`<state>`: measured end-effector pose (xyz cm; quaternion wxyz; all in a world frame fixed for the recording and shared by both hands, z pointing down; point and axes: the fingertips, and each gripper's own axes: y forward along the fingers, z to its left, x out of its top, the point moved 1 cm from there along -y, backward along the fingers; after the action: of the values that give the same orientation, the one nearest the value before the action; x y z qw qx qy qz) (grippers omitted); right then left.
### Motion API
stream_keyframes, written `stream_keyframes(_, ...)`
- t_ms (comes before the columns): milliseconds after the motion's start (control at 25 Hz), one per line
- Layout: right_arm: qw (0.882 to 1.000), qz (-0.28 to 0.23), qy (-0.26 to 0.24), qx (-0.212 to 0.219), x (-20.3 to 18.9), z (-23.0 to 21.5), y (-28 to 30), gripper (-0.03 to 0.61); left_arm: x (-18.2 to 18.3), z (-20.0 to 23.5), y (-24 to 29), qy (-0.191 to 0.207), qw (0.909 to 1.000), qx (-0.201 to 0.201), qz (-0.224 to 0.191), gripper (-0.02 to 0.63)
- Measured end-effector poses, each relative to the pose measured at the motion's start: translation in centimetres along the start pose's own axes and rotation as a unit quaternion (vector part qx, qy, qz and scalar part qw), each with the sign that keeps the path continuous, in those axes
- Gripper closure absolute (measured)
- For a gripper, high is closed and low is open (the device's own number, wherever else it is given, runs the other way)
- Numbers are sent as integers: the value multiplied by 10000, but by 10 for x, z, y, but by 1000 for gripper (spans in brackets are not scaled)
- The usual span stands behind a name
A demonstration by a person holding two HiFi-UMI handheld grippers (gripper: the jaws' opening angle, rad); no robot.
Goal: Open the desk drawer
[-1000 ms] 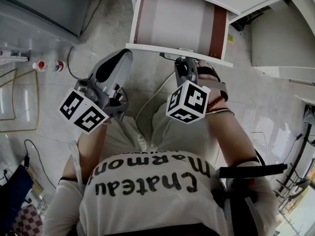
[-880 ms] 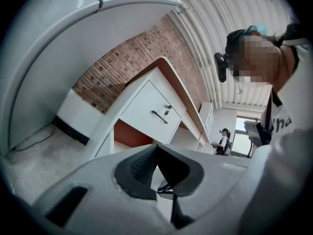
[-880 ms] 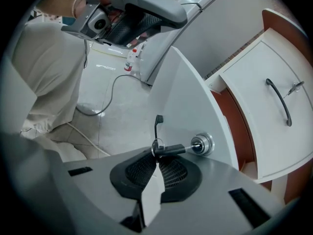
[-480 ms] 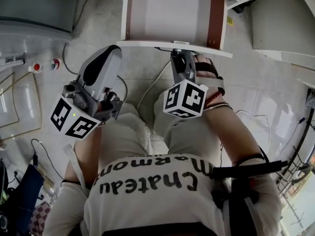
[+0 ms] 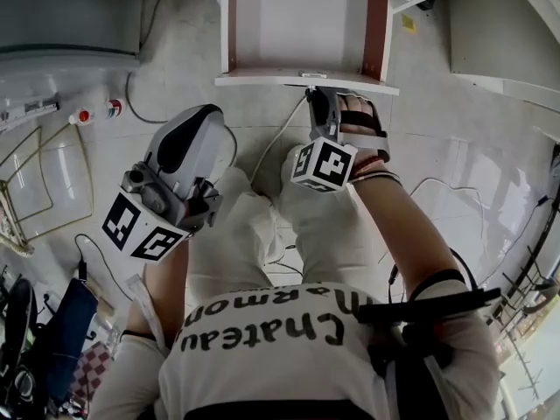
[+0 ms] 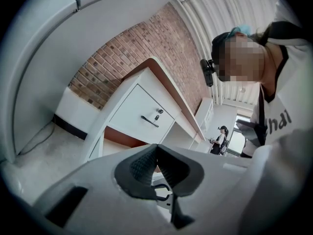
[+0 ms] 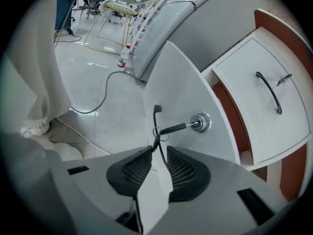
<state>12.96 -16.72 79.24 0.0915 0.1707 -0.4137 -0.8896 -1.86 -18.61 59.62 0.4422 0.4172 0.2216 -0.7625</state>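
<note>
The white desk drawer (image 5: 262, 80) with brown sides stands pulled out at the top of the head view. On its front panel (image 7: 181, 77) I see a thin black handle (image 7: 156, 115) and a lock (image 7: 199, 122) with a key and ring in it. My right gripper (image 5: 319, 99) (image 7: 157, 161) is at that panel, shut on the handle, which runs between its ribbed pads. My left gripper (image 5: 208, 116) (image 6: 156, 148) hangs off to the left over the floor, pads together and nothing between them.
The person's knees in pale trousers (image 5: 262, 226) are just below the drawer. A white cable (image 5: 271, 151) runs across the tiled floor. Two small bottles (image 5: 96, 112) and a wire frame (image 5: 35, 191) lie left, below a grey cabinet (image 5: 70, 11). Another white drawer (image 7: 266, 94) with a handle sits right.
The right gripper keeps its hold on the handle, and drawer and gripper now sit a little higher in the head view. The left gripper has drifted slightly down.
</note>
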Motion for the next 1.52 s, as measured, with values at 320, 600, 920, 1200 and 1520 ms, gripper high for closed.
stream_keyframes(320,9981,465,287,279,-9,-13,-41,465,37,-45,-21,-251,9991,211,282,598)
stream_keyframes(600,9962,515,432,553,21,-40,-111,466,104,-86,-43,-302,9982,481,190,598)
stream_keyframes(920,9840,366,1239,1228,44,-103,-176,549,216,-151,-22,215,9989,368,-207,598)
stream_keyframes(1200,9753,-642,1722,1227,100,-199,-254,558,321,-215,-19,756,9945,444,-564,598)
stream_keyframes(1520,9602,-1277,2428,531,105,-327,-330,561,421,-299,-17,1460,9788,507,-1345,598)
